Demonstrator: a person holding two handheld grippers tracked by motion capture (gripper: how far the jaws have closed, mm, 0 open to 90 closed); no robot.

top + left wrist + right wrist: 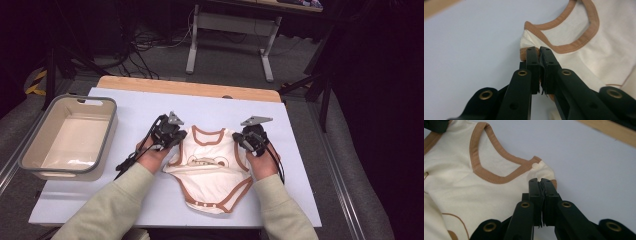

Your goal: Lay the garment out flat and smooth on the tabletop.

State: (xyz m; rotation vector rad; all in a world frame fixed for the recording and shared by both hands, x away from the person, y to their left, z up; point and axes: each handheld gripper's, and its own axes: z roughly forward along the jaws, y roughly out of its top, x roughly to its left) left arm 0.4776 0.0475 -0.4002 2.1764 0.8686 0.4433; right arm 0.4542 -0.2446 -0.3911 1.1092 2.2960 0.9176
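Cream bodysuit (212, 170) with brown trim lies mid-table on pale sheet (130, 107). Left gripper (539, 51) pinches one shoulder edge, right gripper (540, 182) the other (jaws clamped tight, cloth between). Pinched fabric mostly hidden behind jaws. Grey bin (70, 137) at left.

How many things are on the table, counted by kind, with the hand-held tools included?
Cream baby bodysuit with brown trim: 1
Grey-rimmed beige plastic bin: 1
Black two-jaw tools: 2, left tool and right tool, each shut on a shoulder
Total: 4
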